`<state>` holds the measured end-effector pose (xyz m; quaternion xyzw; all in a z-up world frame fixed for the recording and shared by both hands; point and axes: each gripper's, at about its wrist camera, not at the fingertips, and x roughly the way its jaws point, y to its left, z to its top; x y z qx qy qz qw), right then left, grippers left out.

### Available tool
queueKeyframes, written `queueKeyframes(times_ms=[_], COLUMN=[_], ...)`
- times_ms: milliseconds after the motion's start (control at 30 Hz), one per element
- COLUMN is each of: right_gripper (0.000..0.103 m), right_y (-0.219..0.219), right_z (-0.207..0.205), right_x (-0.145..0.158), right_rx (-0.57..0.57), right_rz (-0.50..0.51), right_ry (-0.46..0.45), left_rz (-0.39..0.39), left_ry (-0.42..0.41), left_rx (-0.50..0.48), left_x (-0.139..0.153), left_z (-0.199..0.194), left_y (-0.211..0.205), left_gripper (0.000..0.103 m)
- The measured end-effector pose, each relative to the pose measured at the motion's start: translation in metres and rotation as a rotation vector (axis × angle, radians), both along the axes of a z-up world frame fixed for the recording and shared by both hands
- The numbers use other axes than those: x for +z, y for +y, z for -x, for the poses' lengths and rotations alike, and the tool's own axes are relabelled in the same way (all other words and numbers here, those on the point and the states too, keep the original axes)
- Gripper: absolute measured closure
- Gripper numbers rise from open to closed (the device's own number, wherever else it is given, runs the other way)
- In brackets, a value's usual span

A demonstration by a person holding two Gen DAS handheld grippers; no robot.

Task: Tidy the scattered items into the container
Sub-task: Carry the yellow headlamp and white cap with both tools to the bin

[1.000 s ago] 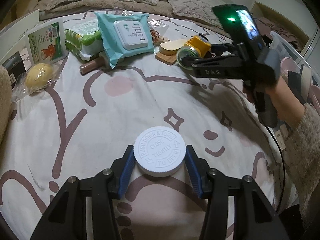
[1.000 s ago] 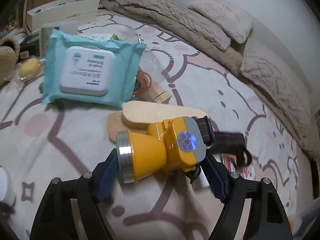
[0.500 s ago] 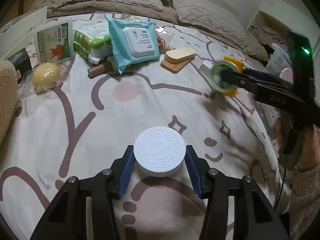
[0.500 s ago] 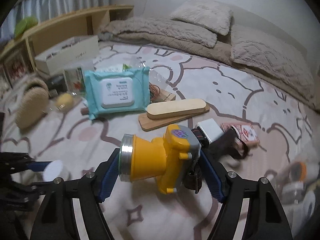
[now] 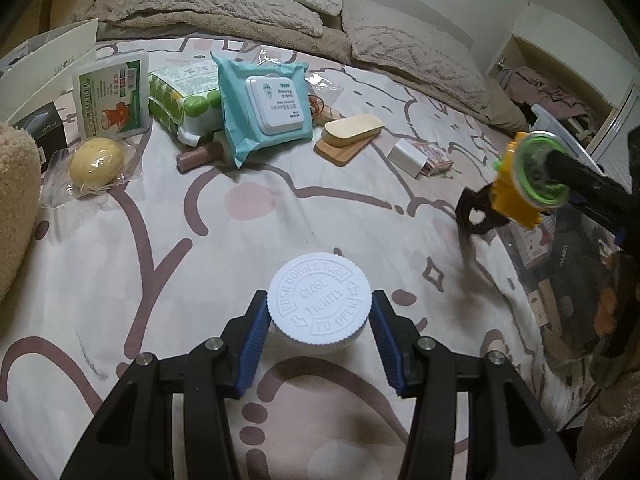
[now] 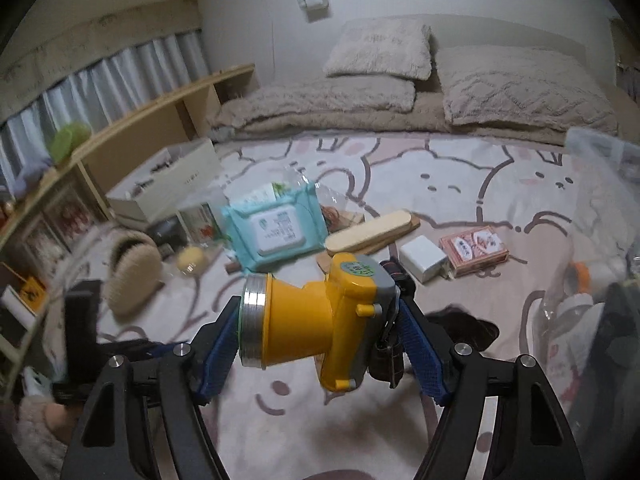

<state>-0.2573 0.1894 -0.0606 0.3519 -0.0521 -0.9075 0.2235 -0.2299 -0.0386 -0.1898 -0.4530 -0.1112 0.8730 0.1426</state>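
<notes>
2 grippers angled downward over the bed, left gripper clamping white-capped bottle, right gripper gripping yellow headlamp, clear container only in left view.

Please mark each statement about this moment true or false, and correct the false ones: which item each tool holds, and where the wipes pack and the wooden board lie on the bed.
1. The left tool holds a white bottle cap between its blue pads. True.
2. The right tool is empty. False: a yellow headlamp sits between its pads, lifted off the bed.
3. The blue wipes pack lies flat on the sheet with its white lid facing up. True.
4. The wooden board lies on top of the wipes pack. False: it lies on the sheet beside the pack, apart from it.
5. The headlamp's dark strap hangs below it. True.
</notes>
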Motion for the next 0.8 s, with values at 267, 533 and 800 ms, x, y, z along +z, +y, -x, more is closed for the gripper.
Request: queueKeyframes(times_ms=[267, 533, 800], right_gripper=[0.028, 0.028, 0.028], right_y=[0.008, 0.027, 0.044], right_z=[-0.024, -0.047, -0.066], right_x=[0.026, 0.039, 0.078], right_rx=[-0.005, -0.019, -0.050], right_rz=[0.058, 0.188, 0.210], right_ry=[0.023, -0.002, 0.052], left_rz=[-0.025, -0.032, -0.009], left_ry=[0.046, 0.069, 0.129], left_rx=[-0.028, -0.032, -0.012], left_x=[0.016, 0.023, 0.038], left_z=[-0.008, -0.013, -0.019], left_y=[0.007, 0.007, 0.004], left_gripper=[0.053, 0.053, 0.053])
